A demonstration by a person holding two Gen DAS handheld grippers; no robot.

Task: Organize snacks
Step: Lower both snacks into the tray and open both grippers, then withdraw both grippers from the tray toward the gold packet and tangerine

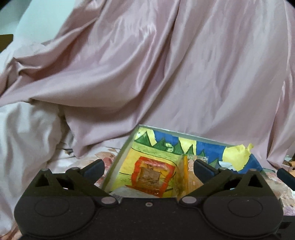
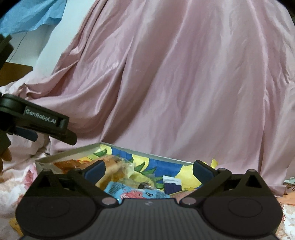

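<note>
A shallow box [image 1: 118,157] with a yellow, blue and green painted inside lies on the bed. My left gripper [image 1: 149,168] hangs open just above it. An orange-red snack packet [image 1: 153,175] lies flat under the gap. A thin yellow packet [image 1: 186,173] stands on edge beside the right finger. My right gripper [image 2: 149,170] is open too, over the same box [image 2: 73,153]. Beneath it are a wrapped bun [image 2: 114,169], a light blue packet [image 2: 134,193] with pink figures and a small navy and white packet [image 2: 171,184]. Nothing is held.
Draped pink satin cloth [image 1: 166,64] rises right behind the box. A floral bedsheet [image 2: 14,184] lies around it. One black finger [image 2: 60,129] of the left gripper reaches in from the left in the right wrist view. A blue cloth [image 2: 33,14] hangs at the upper left.
</note>
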